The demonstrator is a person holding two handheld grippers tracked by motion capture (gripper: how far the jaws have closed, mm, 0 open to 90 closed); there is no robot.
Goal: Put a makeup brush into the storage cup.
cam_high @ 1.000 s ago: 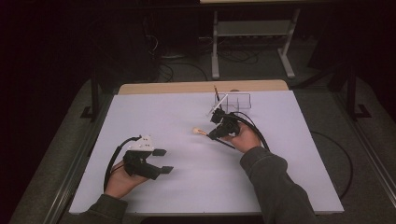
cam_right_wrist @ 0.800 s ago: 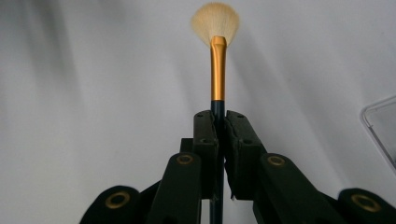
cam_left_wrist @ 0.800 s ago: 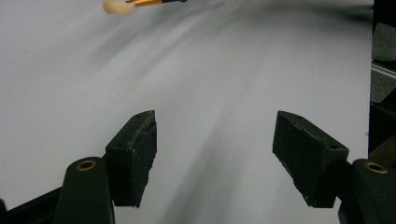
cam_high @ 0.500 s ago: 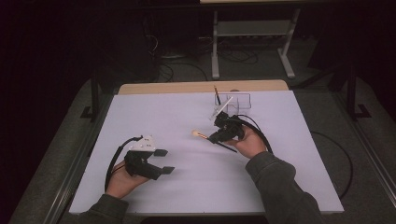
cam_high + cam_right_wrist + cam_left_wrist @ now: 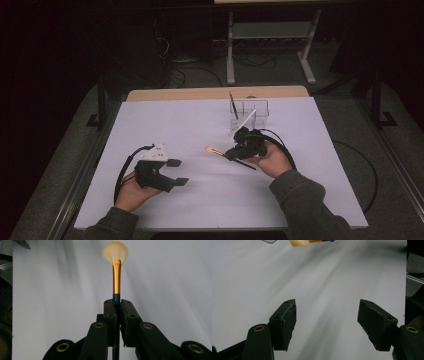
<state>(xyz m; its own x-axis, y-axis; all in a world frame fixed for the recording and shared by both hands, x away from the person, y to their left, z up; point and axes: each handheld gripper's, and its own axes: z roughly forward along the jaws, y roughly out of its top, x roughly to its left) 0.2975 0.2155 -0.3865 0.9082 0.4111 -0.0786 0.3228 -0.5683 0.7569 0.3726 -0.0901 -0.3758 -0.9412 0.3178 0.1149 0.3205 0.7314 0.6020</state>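
A fan brush (image 5: 116,270) with pale bristles, a gold ferrule and a dark handle is held by my right gripper (image 5: 117,303), which is shut on its handle. In the high view the right gripper (image 5: 235,153) hovers over the table's middle with the brush (image 5: 214,150) pointing left; the handle's tail sticks out behind the jaws. My left gripper (image 5: 175,172) rests at the front left, open, with nothing between its jaws. In the left gripper view (image 5: 327,320) the brush's bristles (image 5: 298,242) show at the top edge.
A clear plastic holder (image 5: 248,111) stands behind the right hand with a dark brush (image 5: 233,105) leaning in it. The white table sheet (image 5: 150,120) has a wooden strip (image 5: 200,93) along its far edge. Cables and a metal stand (image 5: 270,30) lie on the floor beyond.
The right gripper has drifted slightly toward the front with the brush still held. The left gripper has stayed in place.
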